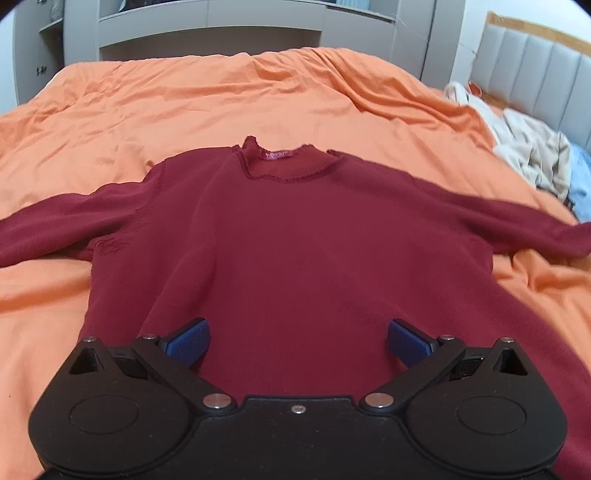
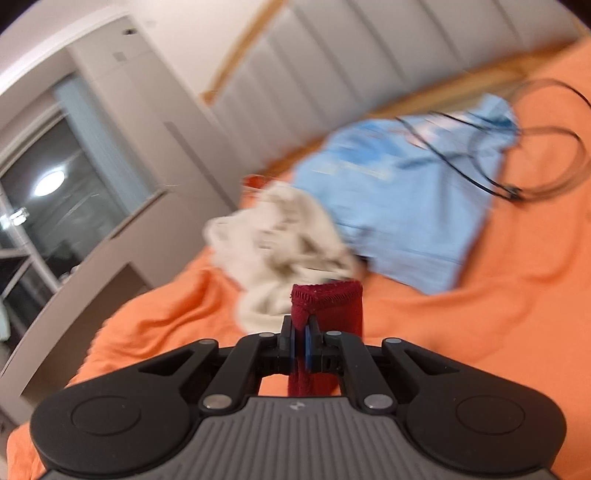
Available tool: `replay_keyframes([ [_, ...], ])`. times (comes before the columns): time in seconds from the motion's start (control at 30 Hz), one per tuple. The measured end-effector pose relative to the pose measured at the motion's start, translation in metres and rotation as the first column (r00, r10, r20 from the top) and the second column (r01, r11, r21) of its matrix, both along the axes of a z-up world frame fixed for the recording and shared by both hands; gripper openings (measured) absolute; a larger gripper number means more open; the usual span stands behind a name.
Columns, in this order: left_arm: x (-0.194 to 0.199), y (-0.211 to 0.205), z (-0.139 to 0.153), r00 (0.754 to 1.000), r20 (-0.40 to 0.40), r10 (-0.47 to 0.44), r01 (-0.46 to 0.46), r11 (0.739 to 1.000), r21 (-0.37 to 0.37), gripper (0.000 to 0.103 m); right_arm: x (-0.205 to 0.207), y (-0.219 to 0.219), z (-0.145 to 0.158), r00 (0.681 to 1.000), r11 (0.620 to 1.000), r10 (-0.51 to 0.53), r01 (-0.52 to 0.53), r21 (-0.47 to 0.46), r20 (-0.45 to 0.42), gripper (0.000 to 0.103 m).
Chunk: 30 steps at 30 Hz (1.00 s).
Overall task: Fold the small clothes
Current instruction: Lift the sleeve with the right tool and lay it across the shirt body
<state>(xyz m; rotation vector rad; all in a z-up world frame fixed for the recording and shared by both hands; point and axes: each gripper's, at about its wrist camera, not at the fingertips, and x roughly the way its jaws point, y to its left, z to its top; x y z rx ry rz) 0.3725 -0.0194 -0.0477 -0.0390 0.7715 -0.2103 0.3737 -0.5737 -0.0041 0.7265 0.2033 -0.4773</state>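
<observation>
A dark red sweater (image 1: 295,229) lies flat on the orange bedcover (image 1: 221,99), collar away from me, both sleeves spread out to the sides. My left gripper (image 1: 298,341) is open and empty, its blue pads wide apart above the lower part of the sweater's body. My right gripper (image 2: 300,347) is shut on the cuff end of a dark red sleeve (image 2: 327,306), which stands up between the pads. The right wrist view is blurred.
A crumpled cream garment (image 2: 280,236) and a light blue garment (image 2: 399,199) lie on the bed near the padded headboard (image 2: 332,62); both also show at the right edge of the left wrist view (image 1: 532,155). A black cable (image 2: 517,155) loops over the blue garment. Grey shelving (image 1: 207,26) stands beyond the bed.
</observation>
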Motion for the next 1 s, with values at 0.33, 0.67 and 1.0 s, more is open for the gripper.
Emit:
replay_keyframes([
  [0.33, 0.003, 0.034, 0.028, 0.995, 0.042, 0.089, -0.083, 0.988, -0.129, 0.102, 0.046, 0.147, 0.065, 0.939, 0.92, 0.338, -0.317, -0.231, 0.058, 0.006],
  [0.67, -0.001, 0.091, 0.063, 0.945, 0.112, 0.308, -0.275, 0.931, -0.242, 0.102, 0.078, 0.312, 0.053, 0.741, 0.713, 0.672, -0.644, -0.277, 0.007, 0.006],
  [1.0, -0.003, 0.142, 0.073, 0.832, 0.115, 0.543, -0.505, 0.826, -0.248, 0.102, 0.058, 0.454, -0.025, 0.486, 0.423, 0.827, -0.869, -0.255, -0.284, 0.006],
])
